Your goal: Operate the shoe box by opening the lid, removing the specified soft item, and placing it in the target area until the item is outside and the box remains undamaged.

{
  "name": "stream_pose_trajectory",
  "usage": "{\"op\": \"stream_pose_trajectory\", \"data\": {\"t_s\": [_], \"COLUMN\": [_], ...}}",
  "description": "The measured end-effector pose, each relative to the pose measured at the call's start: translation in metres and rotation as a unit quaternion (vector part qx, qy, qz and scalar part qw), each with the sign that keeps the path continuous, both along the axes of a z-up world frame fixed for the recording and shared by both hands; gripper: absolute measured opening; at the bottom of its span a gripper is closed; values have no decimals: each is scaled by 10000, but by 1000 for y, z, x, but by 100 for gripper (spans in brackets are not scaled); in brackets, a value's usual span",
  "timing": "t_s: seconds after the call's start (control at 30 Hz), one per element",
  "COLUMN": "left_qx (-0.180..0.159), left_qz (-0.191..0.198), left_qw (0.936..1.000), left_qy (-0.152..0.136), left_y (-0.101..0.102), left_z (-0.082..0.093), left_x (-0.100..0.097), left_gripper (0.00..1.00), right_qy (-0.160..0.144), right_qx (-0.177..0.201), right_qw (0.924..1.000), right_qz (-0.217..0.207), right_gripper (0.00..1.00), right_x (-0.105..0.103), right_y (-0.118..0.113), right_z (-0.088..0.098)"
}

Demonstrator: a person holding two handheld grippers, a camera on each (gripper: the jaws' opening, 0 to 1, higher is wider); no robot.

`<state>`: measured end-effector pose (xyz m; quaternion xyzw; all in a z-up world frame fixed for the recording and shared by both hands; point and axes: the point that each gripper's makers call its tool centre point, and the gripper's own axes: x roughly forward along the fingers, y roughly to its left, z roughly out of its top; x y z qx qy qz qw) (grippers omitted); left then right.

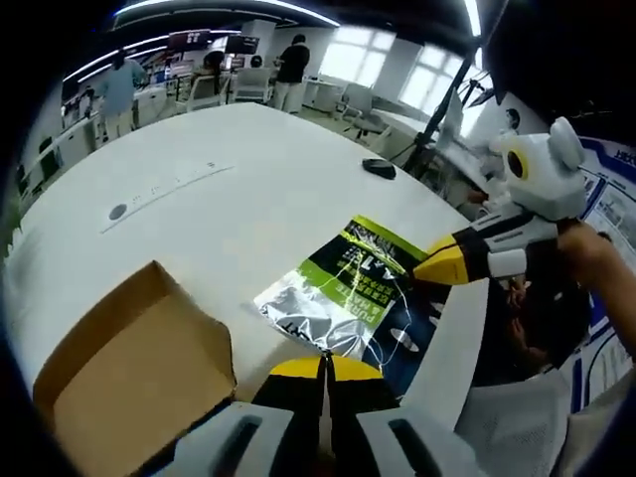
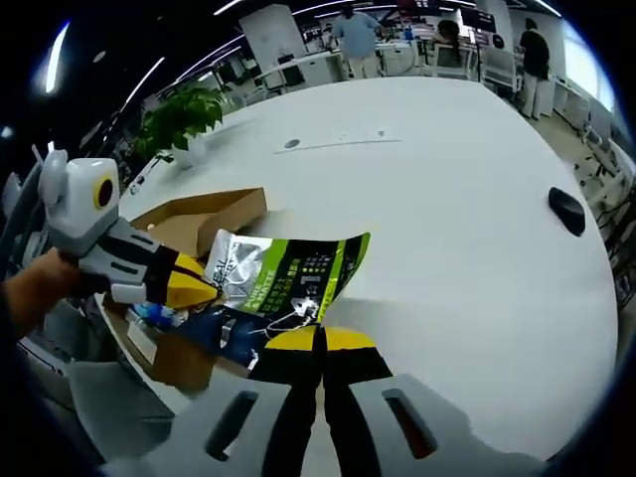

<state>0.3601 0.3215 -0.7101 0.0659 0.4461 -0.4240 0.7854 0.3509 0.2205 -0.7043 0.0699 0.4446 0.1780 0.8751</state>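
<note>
**Soft pouch, lifted clear of box**

While both grippers pinch it, the green-and-silver pouch (image 1: 348,293) hangs over the white table (image 1: 229,179). Left gripper (image 1: 324,360) and right gripper (image 2: 320,338) each clamp an edge. Shoe box (image 1: 129,348) stands open beside it. Step in hand, by judgement: transfer. Next: lower the pouch onto bare table, then release.

Bare tabletop (image 2: 467,189) beyond black mouse (image 2: 567,211)

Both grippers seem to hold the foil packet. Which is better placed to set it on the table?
Right, probably. The right gripper is shut on the packet with bare table straight ahead; the left gripper pinches its other end right beside the box.
</note>
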Motion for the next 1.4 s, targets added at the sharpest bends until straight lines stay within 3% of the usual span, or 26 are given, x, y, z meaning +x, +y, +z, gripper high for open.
{"op": "stream_pose_trajectory", "data": {"t_s": [0.4,0.63,0.9,0.97,1.13,1.3,1.4], "left_qx": [437,924,1206,1387,1972,2220,2295], "left_qz": [-308,-769,-1028,-1193,-1793,-2019,-2078], "left_qw": [9985,9923,9863,9815,9580,9451,9411], "left_qy": [-86,-310,-464,-570,-1055,-1298,-1359], "left_y": [-11,-14,-15,-15,-12,-9,-7], "left_z": [-22,-38,-50,-54,-64,-70,-71], "left_x": [10,11,14,15,16,21,22], "left_gripper": [0,1,1,1,1,2,3], "right_qy": [32,46,58,94,158,207,222], "right_qx": [13,17,84,114,124,92,96], "right_qw": [10000,10000,9999,9998,9996,9993,9988], "right_qz": [-46,-49,-108,-136,-181,-288,-421], "right_gripper": [0,0,0,0,0,0,0], "right_x": [18,27,36,38,39,39,41], "right_y": [-11,-12,-13,-13,-9,-7,-5], "right_z": [-20,-35,-46,-52,-62,-70,-75]}}
